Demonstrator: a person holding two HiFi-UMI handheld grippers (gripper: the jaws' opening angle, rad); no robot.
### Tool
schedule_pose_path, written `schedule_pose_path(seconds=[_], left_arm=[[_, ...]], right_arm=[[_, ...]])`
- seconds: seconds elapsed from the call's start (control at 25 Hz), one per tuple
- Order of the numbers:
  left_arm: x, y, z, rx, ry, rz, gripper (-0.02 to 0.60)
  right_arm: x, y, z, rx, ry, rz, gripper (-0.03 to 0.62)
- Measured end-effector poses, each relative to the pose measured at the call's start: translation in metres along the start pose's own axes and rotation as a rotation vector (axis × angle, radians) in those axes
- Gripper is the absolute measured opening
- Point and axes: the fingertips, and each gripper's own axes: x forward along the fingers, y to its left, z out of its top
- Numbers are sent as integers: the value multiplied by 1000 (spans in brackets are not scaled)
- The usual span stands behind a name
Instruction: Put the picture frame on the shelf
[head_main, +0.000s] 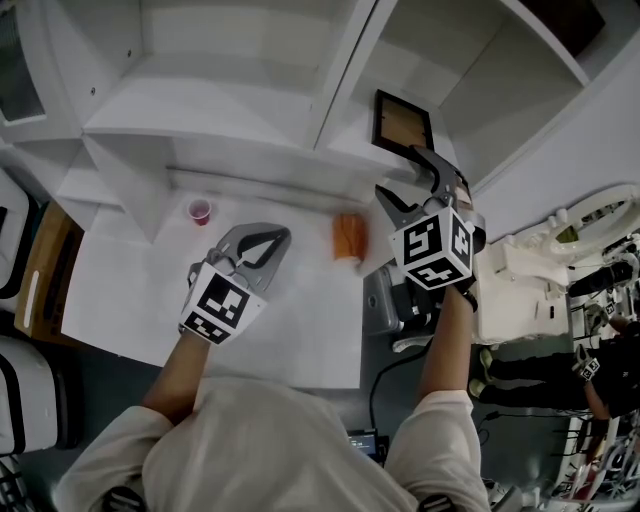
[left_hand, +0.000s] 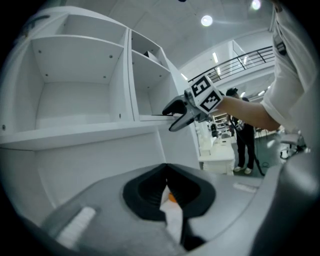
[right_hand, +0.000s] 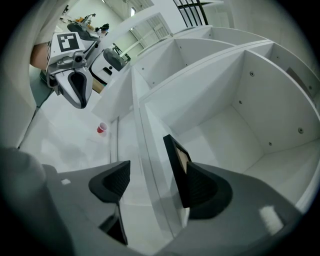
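**A:** Head view first: where is the frame?

**B:** The frame (head_main: 403, 122) stands upright on the shelf (head_main: 250, 140), in the right compartment, at one o'clock in the picture. The right hand-held gripper (head_main: 398, 170) is just at the frame's six o'clock, jaws spread. The left hand-held gripper (head_main: 272, 240) hangs over the desk (head_main: 290, 320) at nine o'clock.

**A:** And the left gripper view?

**B:** Its jaws are clenched together on nothing. It takes no part.

**A:** The right gripper view?

**B:** The frame (right_hand: 175, 170) rests on the compartment floor between the parted jaws. It is close against the three-o'clock pad and well clear of the nine-o'clock one, so it is released. Whether that near pad touches it, one cannot tell.

**A:** So what is left?

**B:** The placing looks done. Likely only drawing the right hand-held gripper back without tipping the frame.
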Motion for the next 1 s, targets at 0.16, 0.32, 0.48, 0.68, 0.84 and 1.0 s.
schedule_pose_path(seconds=[0.16,0.32,0.48,0.68,0.84,1.0], left_arm=[[-8,1,-1,-4,0,12,3],[-17,3,-3,-14,-1,27,3],[-26,7,-4,-21,-7,41,3],[-38,7,-8,-27,-7,38,3],[-50,6,-11,-26,-9,22,3],[-63,4,-18,-31,-16,5,3]], right_arm=[[1,3,0,18,-3,12,368],[3,5,1,25,-2,15,390],[-1,6,5,69,-18,-14,390],[-16,2,9,142,-51,-103,396],[-36,0,17,206,-74,-159,397],[-57,6,14,350,-62,-222,397]])
